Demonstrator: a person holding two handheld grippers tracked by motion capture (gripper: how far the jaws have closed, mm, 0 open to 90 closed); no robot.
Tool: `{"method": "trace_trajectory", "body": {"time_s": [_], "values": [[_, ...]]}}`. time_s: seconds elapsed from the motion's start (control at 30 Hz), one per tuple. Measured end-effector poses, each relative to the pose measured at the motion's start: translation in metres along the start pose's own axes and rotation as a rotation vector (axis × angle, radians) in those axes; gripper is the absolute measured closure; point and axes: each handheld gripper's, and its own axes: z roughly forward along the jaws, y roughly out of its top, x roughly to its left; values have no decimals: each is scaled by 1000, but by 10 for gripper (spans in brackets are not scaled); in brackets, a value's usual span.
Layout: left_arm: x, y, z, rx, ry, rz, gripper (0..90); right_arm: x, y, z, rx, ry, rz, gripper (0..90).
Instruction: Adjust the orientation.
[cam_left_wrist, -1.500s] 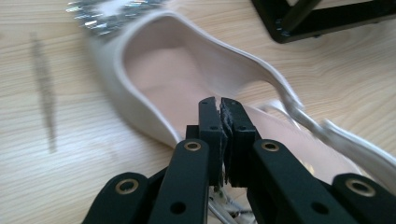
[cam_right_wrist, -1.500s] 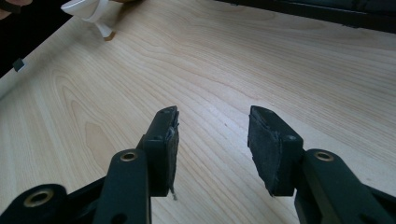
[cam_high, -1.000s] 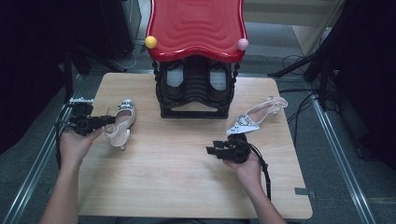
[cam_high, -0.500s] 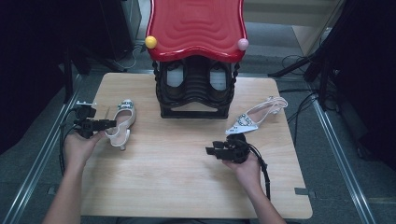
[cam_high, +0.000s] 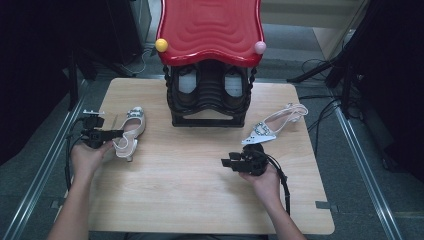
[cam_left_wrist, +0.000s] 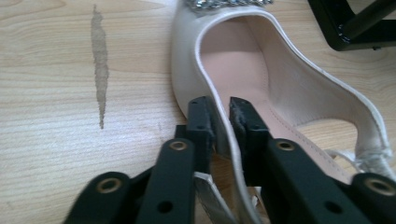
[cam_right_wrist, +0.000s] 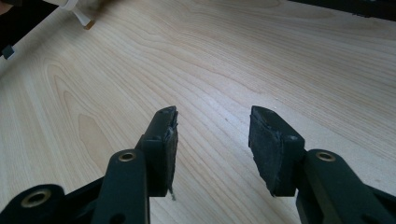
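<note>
A white heeled shoe (cam_high: 131, 132) with a jewelled toe lies on the left part of the wooden table (cam_high: 200, 200). My left gripper (cam_high: 119, 133) has just been closing and is now shut on this shoe's side wall (cam_left_wrist: 224, 126), one pad outside and one inside. A second white slingback shoe (cam_high: 272, 125) lies at the right, by the rack. My right gripper (cam_high: 226, 162) hovers open in front of it over bare wood (cam_right_wrist: 212, 126), with nothing between its pads.
A black shoe rack (cam_high: 209, 97) with a red wavy top (cam_high: 210, 27) stands at the table's back middle. Its black frame corner (cam_left_wrist: 355, 23) lies just beyond the held shoe. Cables and metal rails run along both sides of the table.
My left gripper has sunk onto the left shoe and its jaws have closed on the shoe's side. The right hand has stayed where it was.
</note>
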Motion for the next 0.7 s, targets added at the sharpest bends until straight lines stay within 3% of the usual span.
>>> {"method": "trace_trajectory", "body": {"time_s": [0.13, 0.3, 0.33, 0.7], "values": [[3, 2, 0, 15, -15, -8, 868, -1, 0, -1, 2, 0, 11, 525], [8, 4, -1, 20, -43, -43, 875, 0, -2, -2, 9, -6, 14, 521], [8, 4, -2, 8, -55, -65, 875, 0, -2, -3, 9, -5, 13, 521], [4, 8, -15, -33, -117, -65, 877, -2, -5, -6, -7, -10, 21, 521]]}}
